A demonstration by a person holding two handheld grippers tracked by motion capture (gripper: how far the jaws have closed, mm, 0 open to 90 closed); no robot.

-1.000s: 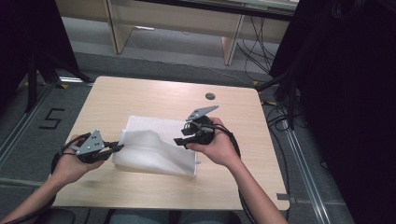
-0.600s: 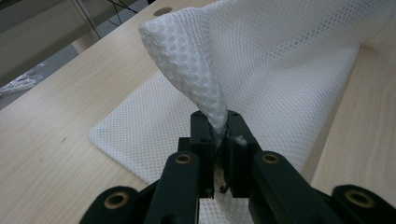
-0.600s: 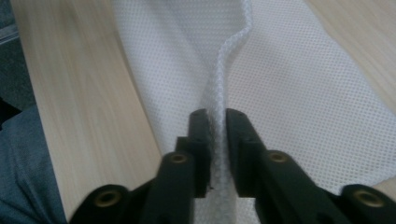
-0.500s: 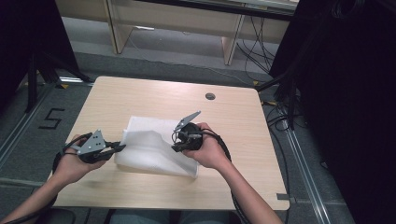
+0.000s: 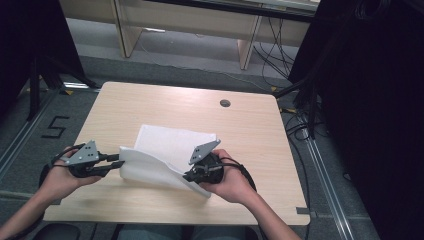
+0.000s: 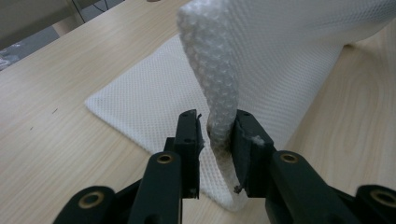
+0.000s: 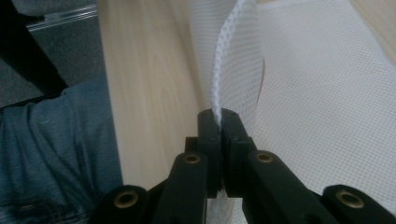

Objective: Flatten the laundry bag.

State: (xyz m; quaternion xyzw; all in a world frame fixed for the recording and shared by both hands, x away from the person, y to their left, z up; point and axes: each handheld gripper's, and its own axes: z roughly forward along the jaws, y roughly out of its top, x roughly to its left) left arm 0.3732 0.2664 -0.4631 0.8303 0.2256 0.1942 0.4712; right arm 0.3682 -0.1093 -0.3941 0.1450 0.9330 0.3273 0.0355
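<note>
Table [image 5: 260, 150] bearing a white mesh cloth [image 5: 172, 145], its near edge lifted. Right gripper [image 5: 192, 176] clamped on the cloth's near right corner; left gripper [image 5: 116, 165], jaws just opening, loosely straddles the left corner.

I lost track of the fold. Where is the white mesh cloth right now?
In the high view the white mesh cloth lies mid-table, its near edge lifted between the left gripper and right gripper.
</note>
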